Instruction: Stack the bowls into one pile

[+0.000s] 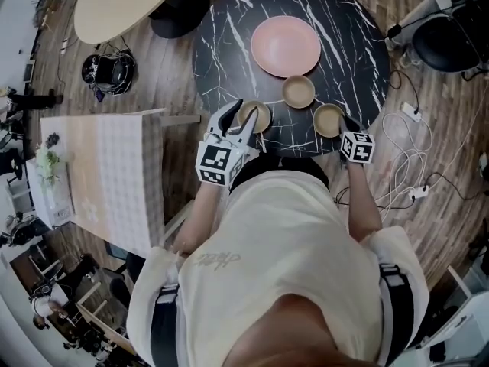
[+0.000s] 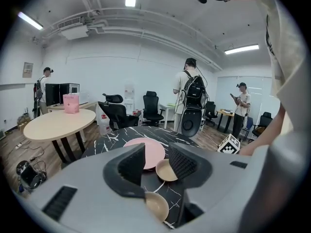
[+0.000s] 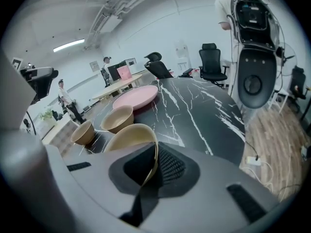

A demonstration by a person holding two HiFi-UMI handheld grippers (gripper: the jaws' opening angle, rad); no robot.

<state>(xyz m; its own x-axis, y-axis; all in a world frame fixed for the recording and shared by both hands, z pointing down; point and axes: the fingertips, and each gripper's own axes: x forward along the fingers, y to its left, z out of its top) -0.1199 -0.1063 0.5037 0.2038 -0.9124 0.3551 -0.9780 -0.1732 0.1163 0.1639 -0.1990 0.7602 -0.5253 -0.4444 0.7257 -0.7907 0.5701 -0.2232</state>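
Note:
Three tan bowls stand apart on the round black marble table (image 1: 229,33), in front of a pink plate (image 1: 286,46). My right gripper (image 1: 345,123) is shut on the near rim of the right bowl (image 1: 327,118). In the right gripper view that rim (image 3: 146,144) runs between the pads of the right gripper (image 3: 154,166). My left gripper (image 1: 241,121) stands open over the near rim of the left bowl (image 1: 257,115). In the left gripper view this bowl (image 2: 156,206) lies just below the spread jaws of the left gripper (image 2: 155,166). The middle bowl (image 1: 299,91) sits free.
A table with a checked cloth (image 1: 107,174) stands close on the left, a beige round table (image 1: 122,2) beyond it. Cables and a power strip (image 1: 405,159) lie on the wooden floor to the right. Office chairs and several people stand in the room behind.

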